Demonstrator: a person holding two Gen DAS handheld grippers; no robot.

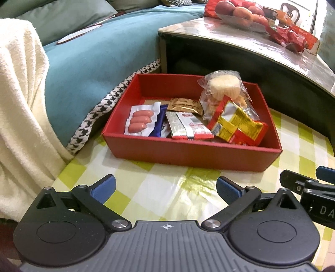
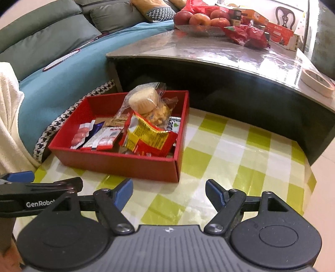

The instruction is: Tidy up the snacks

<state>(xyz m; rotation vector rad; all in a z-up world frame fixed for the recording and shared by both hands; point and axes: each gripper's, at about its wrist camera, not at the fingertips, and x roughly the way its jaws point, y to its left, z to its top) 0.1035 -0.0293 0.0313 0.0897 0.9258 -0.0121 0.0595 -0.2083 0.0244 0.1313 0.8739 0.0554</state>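
A red box (image 1: 188, 155) (image 2: 117, 162) stands on the green-checked cloth (image 1: 159, 188) (image 2: 230, 150) and holds several snacks. Inside are a sausage pack (image 1: 140, 121) (image 2: 80, 135), a red-and-white packet (image 1: 188, 127) (image 2: 104, 139), a red-and-yellow bag (image 1: 236, 125) (image 2: 150, 136) and a clear bag of cakes (image 1: 224, 92) (image 2: 144, 102). My left gripper (image 1: 165, 187) hovers in front of the box, open, with nothing between its blue pads. My right gripper (image 2: 169, 191) is beside it, also open and empty, off the box's right front corner.
A raised metal-topped table (image 1: 240, 39) (image 2: 209, 52) behind the box carries a bowl of apples (image 1: 240, 12) (image 2: 201, 19), red wrappers (image 2: 247, 35) and a tape roll (image 2: 316, 82). A blue-covered sofa (image 1: 88, 62) and a cream blanket (image 1: 18, 115) lie to the left.
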